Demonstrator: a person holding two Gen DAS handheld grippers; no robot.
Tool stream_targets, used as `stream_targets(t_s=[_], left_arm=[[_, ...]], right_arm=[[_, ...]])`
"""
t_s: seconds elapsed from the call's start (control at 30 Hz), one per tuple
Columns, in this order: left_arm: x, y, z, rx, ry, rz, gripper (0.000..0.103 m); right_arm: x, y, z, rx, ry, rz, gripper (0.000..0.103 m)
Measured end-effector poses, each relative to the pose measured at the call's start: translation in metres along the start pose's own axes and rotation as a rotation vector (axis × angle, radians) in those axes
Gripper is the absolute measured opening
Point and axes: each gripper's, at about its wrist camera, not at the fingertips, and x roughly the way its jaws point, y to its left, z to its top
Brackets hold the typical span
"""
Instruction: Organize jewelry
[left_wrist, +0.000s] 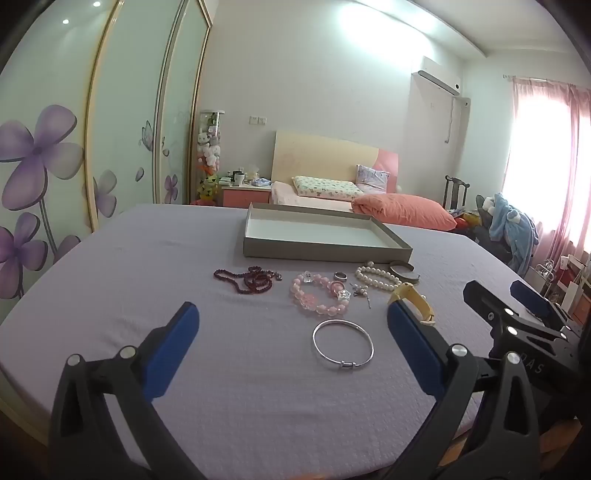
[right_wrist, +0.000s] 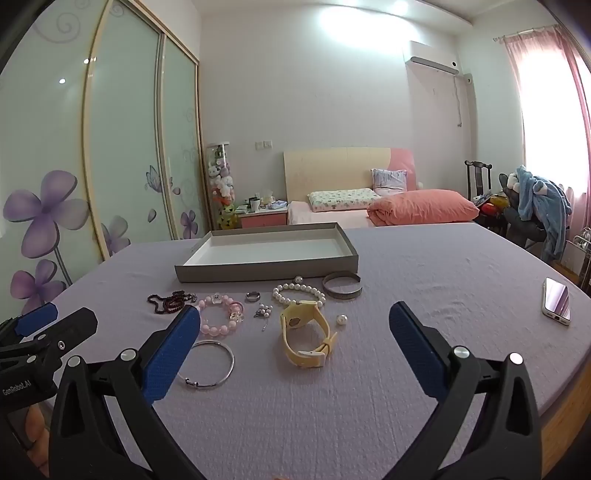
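Jewelry lies on a lilac cloth before a shallow grey tray (left_wrist: 317, 251) (right_wrist: 266, 271), which is empty. There is a dark red bead string (left_wrist: 247, 279) (right_wrist: 170, 301), a pink bead bracelet (left_wrist: 319, 299) (right_wrist: 219, 317), a small ring (left_wrist: 340, 276) (right_wrist: 253, 295), a pearl bracelet (left_wrist: 376, 277) (right_wrist: 299, 293), a metal cuff (left_wrist: 404, 272) (right_wrist: 341, 284), a silver bangle (left_wrist: 342, 349) (right_wrist: 208, 363) and a yellow watch (left_wrist: 413, 301) (right_wrist: 304, 334). My left gripper (left_wrist: 291, 325) is open, near the bangle. My right gripper (right_wrist: 291, 321) is open around the watch.
A phone (right_wrist: 556, 301) lies at the table's right edge. A small earring cluster (right_wrist: 263, 311) and a loose pearl (right_wrist: 341, 319) lie among the jewelry. A bed (right_wrist: 369, 210) and a wardrobe with flower doors (left_wrist: 55, 166) stand behind the table.
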Motion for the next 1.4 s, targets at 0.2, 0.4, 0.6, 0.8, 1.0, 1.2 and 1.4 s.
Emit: stream_targets(t_s=[0.2, 0.4, 0.6, 0.8, 1.0, 1.2, 1.4], left_arm=[[-0.0002, -0.0001, 0.0, -0.001, 0.001, -0.003, 0.099], [0.0, 0.0002, 0.0, -0.004, 0.004, 0.001, 0.099], [-0.001, -0.0033, 0.0008, -0.008, 0.006, 0.003, 0.099], [-0.0023, 0.0004, -0.0002, -0.011, 0.008, 0.002, 0.099], [-0.0027, 0.0, 0.0001, -0.011, 0.008, 0.003, 0.099], [-0.002, 0.0012, 0.001, -0.013, 0.011, 0.002, 0.099], [-0.0024, 0.0012, 0.0011, -0.013, 0.011, 0.002, 0.099]], right_arm=[[0.0001, -0.0009, -0.0007, 0.007, -0.004, 0.003, 0.101], [0.0009, -0.0012, -0.0014, 0.009, -0.002, 0.003, 0.101], [0.0011, -0.0005, -0.0026, 0.011, 0.001, 0.005, 0.101], [-0.001, -0.0009, -0.0054, 0.009, 0.001, 0.006, 0.101], [0.0023, -0.0007, -0.0045, 0.01, 0.003, 0.005, 0.101], [0.0021, -0.0005, -0.005, 0.011, 0.004, 0.007, 0.101], [0.0024, 0.0002, -0.0059, 0.014, 0.005, 0.006, 0.101]])
